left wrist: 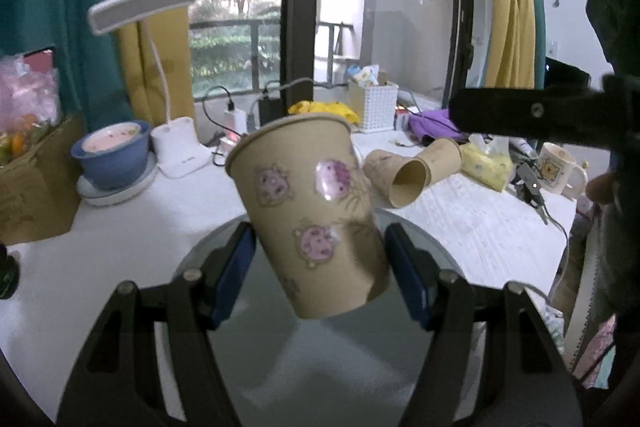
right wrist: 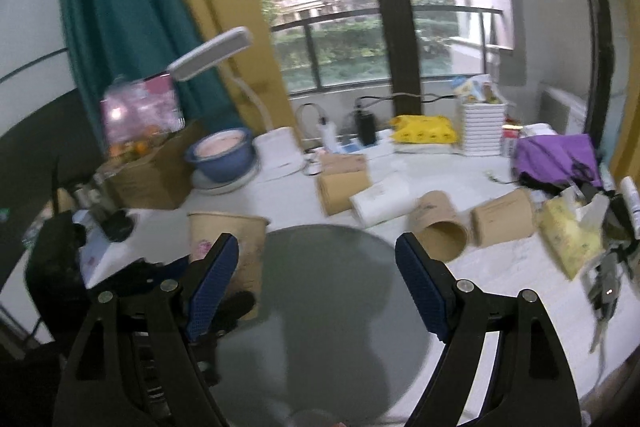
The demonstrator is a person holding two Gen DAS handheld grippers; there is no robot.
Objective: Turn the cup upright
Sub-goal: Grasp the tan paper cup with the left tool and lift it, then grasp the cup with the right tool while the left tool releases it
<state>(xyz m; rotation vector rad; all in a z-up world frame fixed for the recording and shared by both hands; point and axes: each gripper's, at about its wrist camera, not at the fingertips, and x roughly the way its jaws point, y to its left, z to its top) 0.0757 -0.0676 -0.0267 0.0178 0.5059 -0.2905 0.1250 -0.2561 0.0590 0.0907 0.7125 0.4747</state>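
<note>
A tan paper cup (left wrist: pixel 316 215) with pink cartoon figures stands mouth up, tilted to the left, between the blue pads of my left gripper (left wrist: pixel 320 267). The jaws are spread a little wider than the cup; the right pad is close to or touching its wall, the left pad stands apart. The cup's base is over the round grey glass mat (left wrist: pixel 312 367). In the right wrist view the same cup (right wrist: pixel 228 247) shows at the left behind my left finger. My right gripper (right wrist: pixel 316 275) is open and empty above the grey mat (right wrist: pixel 328 327).
Two more paper cups (left wrist: pixel 416 171) lie on their sides behind the mat, also in the right wrist view (right wrist: pixel 444 227). A blue bowl (left wrist: pixel 114 155), white desk lamp (left wrist: pixel 176 143), cardboard box (left wrist: pixel 32 195), tissue pack (left wrist: pixel 486 165), mug (left wrist: pixel 558 167) and cables crowd the white table.
</note>
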